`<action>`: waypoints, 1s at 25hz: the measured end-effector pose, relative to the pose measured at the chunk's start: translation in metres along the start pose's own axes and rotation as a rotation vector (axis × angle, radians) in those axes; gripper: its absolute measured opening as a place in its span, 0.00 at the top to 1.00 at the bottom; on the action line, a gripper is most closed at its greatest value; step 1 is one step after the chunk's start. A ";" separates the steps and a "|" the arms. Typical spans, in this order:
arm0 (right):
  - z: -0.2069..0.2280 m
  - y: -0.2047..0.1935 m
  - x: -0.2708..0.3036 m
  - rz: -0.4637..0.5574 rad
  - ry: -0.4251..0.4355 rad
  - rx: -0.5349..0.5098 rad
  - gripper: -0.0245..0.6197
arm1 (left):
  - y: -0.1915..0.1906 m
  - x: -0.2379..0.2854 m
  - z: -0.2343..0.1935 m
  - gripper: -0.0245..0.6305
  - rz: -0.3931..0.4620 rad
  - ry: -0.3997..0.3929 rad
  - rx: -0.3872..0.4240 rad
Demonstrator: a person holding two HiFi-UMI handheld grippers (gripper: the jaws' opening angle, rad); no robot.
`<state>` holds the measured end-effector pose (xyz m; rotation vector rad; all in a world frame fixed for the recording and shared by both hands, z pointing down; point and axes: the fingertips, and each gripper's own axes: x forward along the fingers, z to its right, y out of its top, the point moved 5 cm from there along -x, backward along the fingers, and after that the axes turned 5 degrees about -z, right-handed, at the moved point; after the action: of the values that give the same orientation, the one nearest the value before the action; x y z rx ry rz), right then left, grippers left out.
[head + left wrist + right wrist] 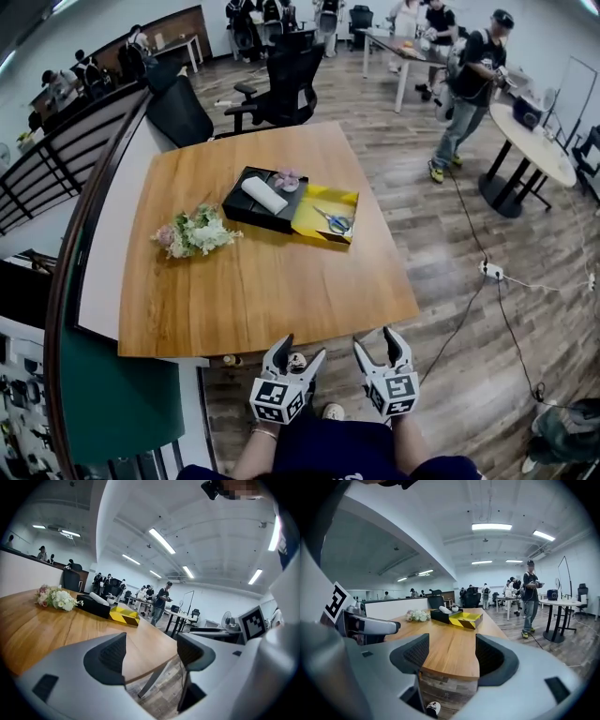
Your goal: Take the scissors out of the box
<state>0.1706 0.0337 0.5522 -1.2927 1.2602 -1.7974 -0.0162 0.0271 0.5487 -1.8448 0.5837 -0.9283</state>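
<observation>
The scissors (335, 222) lie in a yellow open box (326, 214) on the far half of the wooden table (262, 281). A black box (264, 200) holding a white roll adjoins it on the left. Both grippers hang in front of the table's near edge, well short of the boxes. My left gripper (300, 349) stands open and empty; so does my right gripper (375, 340). From the left gripper (152, 651) the yellow box (124, 615) shows far off; from the right gripper (452, 656) the yellow box (466, 618) does too. Its wall hides the scissors there.
A bunch of pale flowers (195, 232) lies on the table left of the boxes. A black office chair (281, 84) stands behind the table. A person (469, 89) stands at the right near a round table (534, 141). A power strip (492, 272) and cables lie on the floor.
</observation>
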 end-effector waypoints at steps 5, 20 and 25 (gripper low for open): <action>0.019 0.029 0.044 0.005 -0.056 -0.003 0.49 | 0.035 0.045 -0.037 0.44 0.003 -0.047 0.022; 0.025 0.073 0.147 -0.016 -0.146 0.013 0.50 | 0.088 0.131 -0.117 0.45 -0.043 -0.184 0.091; 0.026 0.074 0.163 -0.039 -0.131 0.015 0.50 | 0.091 0.137 -0.127 0.45 -0.048 -0.174 0.084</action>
<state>0.1320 -0.1429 0.5477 -1.4117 1.1556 -1.7150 -0.0367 -0.1795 0.5463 -1.8477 0.3889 -0.8015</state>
